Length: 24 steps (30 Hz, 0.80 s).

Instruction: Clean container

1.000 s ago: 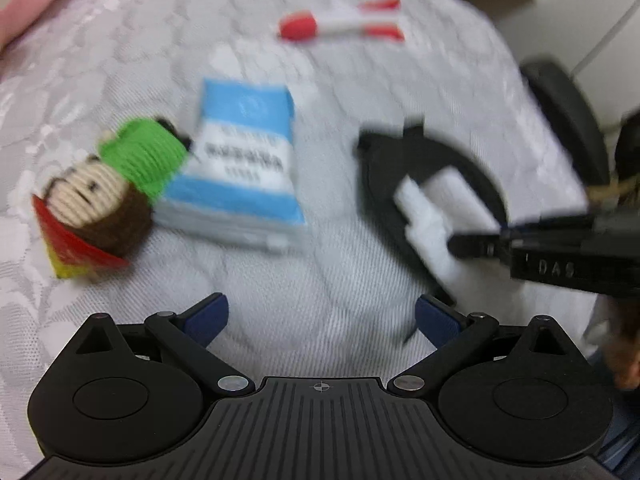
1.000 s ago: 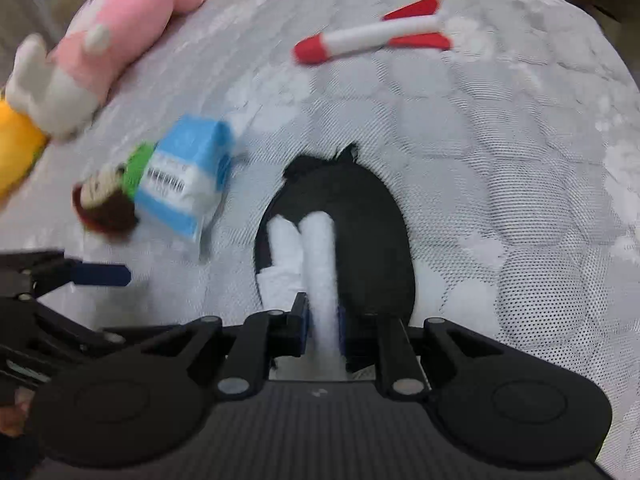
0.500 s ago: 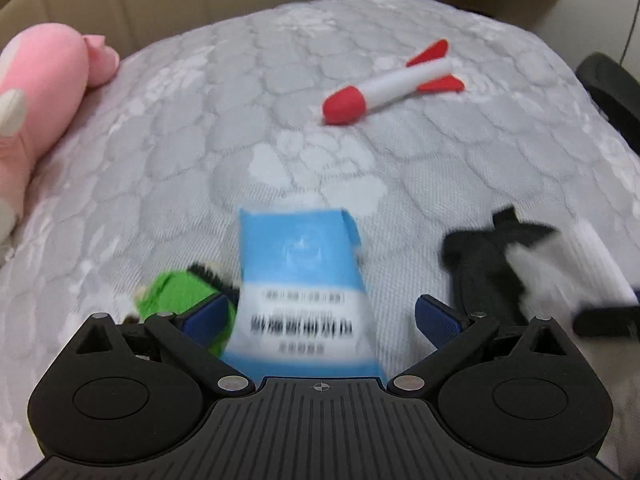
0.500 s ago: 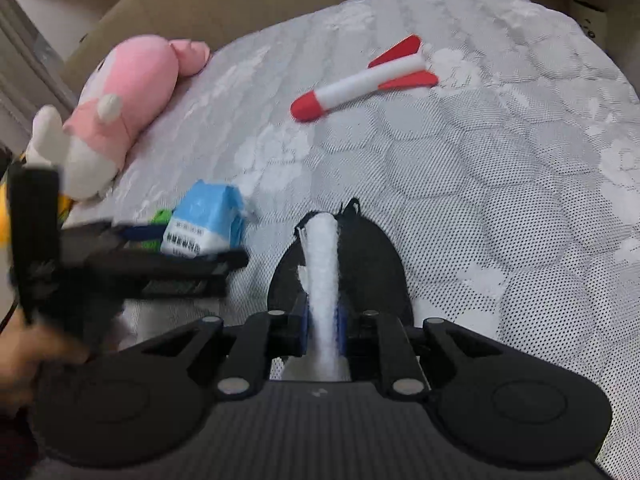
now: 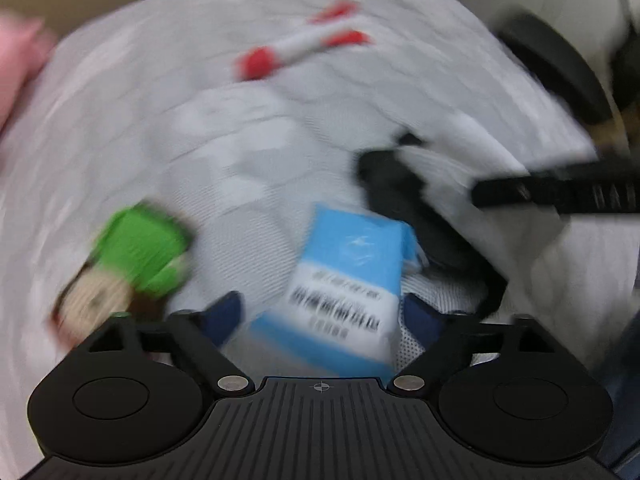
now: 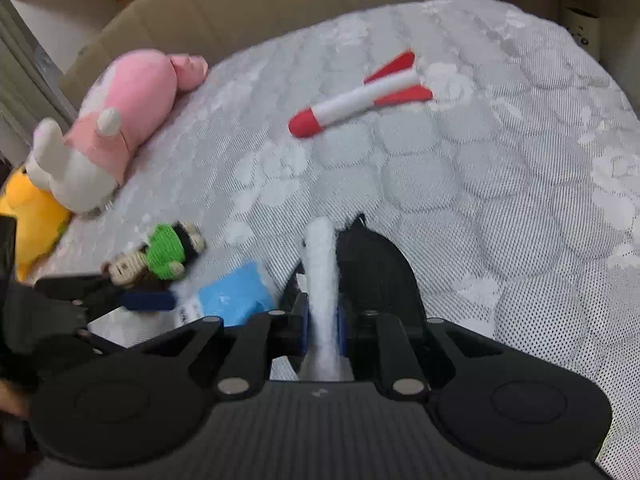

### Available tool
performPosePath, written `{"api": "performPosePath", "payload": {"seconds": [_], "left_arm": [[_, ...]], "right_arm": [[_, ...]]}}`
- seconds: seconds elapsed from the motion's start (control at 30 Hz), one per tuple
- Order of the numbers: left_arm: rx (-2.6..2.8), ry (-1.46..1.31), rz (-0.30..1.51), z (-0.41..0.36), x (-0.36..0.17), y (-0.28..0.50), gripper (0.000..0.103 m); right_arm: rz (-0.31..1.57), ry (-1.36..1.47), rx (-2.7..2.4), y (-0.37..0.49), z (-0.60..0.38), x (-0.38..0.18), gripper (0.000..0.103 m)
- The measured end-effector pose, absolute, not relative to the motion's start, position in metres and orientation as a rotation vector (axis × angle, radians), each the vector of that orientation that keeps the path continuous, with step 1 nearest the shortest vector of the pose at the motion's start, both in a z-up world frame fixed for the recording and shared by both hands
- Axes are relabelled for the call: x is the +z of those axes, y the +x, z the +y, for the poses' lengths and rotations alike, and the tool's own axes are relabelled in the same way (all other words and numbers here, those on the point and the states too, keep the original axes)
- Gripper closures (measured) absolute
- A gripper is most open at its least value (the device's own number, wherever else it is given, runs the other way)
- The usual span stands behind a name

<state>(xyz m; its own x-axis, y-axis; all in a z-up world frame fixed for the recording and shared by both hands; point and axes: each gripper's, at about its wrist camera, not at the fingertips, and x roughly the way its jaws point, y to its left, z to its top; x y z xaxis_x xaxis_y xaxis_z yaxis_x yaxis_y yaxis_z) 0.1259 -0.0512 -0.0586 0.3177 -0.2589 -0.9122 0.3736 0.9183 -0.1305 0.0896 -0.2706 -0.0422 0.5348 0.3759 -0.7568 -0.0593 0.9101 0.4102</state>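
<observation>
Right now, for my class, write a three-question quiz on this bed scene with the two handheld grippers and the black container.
1. True or false: the right gripper is clamped on a white rolled cloth.
2. Which item sits between the left gripper's opening jaws: A) red-and-white plush rocket, B) blue-and-white tissue pack, C) pink plush toy?
3. What colour is the crocheted doll's top?

Key: 1 true; 2 B; 3 green.

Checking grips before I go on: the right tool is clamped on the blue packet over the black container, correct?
Not quite. The right tool is clamped on a white wipe, not the blue packet, over the black container. The right wrist view shows it.
</observation>
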Motion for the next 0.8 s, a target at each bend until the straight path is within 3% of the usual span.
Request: {"api": "performPosePath", "payload": {"seconds": [0.2, 0.37, 0.57, 0.8], "left_arm": [[-0.391, -0.037, 1.257, -0.017, -0.062, 0.102, 0.002], [-0.343, -0.079, 1.364, -0.009, -0.091, 0.113, 0.002], [-0.364, -0.093, 1.365, -0.009, -0.094, 0.113, 0.002], [-0.387, 0.033, 1.347, -0.022, -0.092, 0.107, 0.001]], "right_arm": [[0.928, 0.546, 0.448, 0.107, -0.243, -0.034, 0.087], [1.004, 0.280, 0.445, 0.117, -0.198, -0.060, 0.087], [0.978, 0.137, 0.280, 0.113, -0.210, -0.060, 0.087], [0.938, 0.346, 0.392, 0.096, -0.223, -0.043, 0.087]]}}
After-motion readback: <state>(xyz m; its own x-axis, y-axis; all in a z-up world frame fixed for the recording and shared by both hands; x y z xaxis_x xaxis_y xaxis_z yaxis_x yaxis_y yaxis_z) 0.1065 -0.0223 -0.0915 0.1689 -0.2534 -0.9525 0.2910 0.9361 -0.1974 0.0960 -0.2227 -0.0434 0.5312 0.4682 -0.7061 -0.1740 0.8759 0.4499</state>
